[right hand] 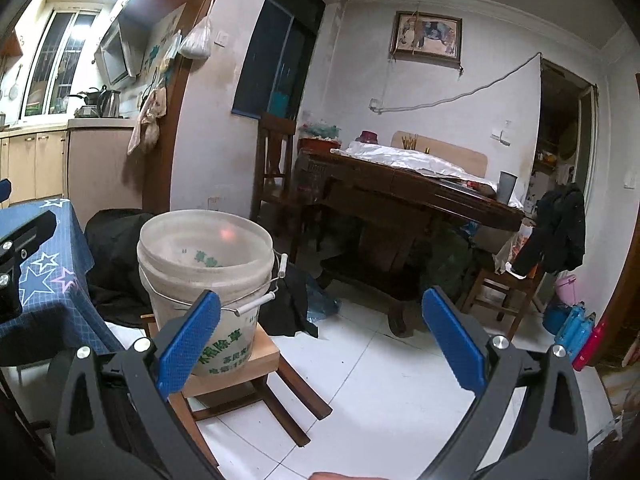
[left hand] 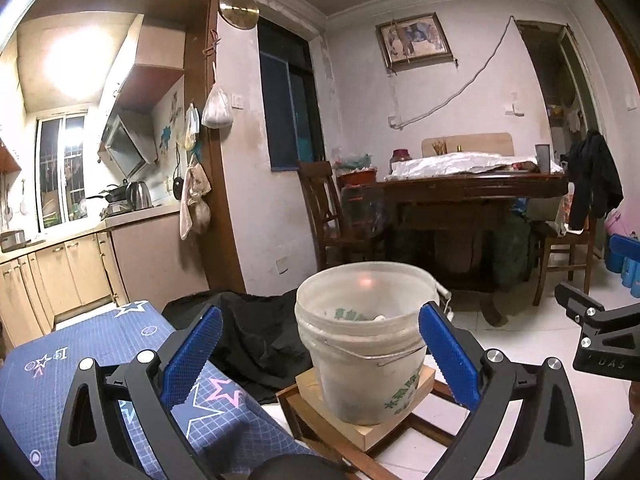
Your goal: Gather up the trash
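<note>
A worn white plastic bucket (left hand: 362, 344) with green print and a wire handle stands on a small wooden stool (left hand: 396, 420). A pale scrap lies inside it (left hand: 378, 317). My left gripper (left hand: 320, 354) is open and empty, its blue fingers apart on either side of the bucket, just in front of it. In the right wrist view the bucket (right hand: 204, 264) is at the left on the stool (right hand: 256, 376). My right gripper (right hand: 322, 340) is open and empty, to the right of the bucket over the white tiled floor. The right gripper's body shows in the left wrist view (left hand: 600, 332).
A table with a blue star-print cloth (left hand: 100, 368) is at the left, with black fabric (left hand: 256, 332) behind the bucket. A dark wooden dining table (right hand: 420, 192) with chairs (right hand: 508, 288) stands at the back. Blue bottles (right hand: 576, 328) sit at the far right.
</note>
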A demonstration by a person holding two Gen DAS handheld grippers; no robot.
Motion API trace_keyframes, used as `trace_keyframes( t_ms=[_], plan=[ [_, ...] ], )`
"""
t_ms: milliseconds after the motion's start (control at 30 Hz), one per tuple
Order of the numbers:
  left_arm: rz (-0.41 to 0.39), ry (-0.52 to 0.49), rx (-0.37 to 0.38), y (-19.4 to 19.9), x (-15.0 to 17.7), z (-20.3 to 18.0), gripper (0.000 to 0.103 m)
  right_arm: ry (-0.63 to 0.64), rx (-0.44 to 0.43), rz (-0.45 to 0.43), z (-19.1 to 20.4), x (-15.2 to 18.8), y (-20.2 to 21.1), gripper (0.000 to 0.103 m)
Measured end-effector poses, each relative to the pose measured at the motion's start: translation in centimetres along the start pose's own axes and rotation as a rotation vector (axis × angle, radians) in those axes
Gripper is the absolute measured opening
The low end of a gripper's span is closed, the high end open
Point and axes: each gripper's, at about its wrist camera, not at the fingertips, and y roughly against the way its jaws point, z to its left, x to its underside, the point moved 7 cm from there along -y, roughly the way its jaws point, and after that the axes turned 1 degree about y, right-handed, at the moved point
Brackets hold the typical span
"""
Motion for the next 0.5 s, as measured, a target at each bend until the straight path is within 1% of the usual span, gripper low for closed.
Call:
trace_keyframes(
  t_ms=[233, 500],
  plan=[
    [0.030, -0.009, 0.009, -0.37, 0.77, -0.19, 0.098, 0.004, -0.003, 0.006, 0.16, 0.42, -0.10, 0.098],
    [0.062, 0.006, 0.021, -0.86, 1.12, 0.08, 0.098, -0.012, -0.014, 0.023, -0.03, 0.78, -0.62, 0.098]
  ],
)
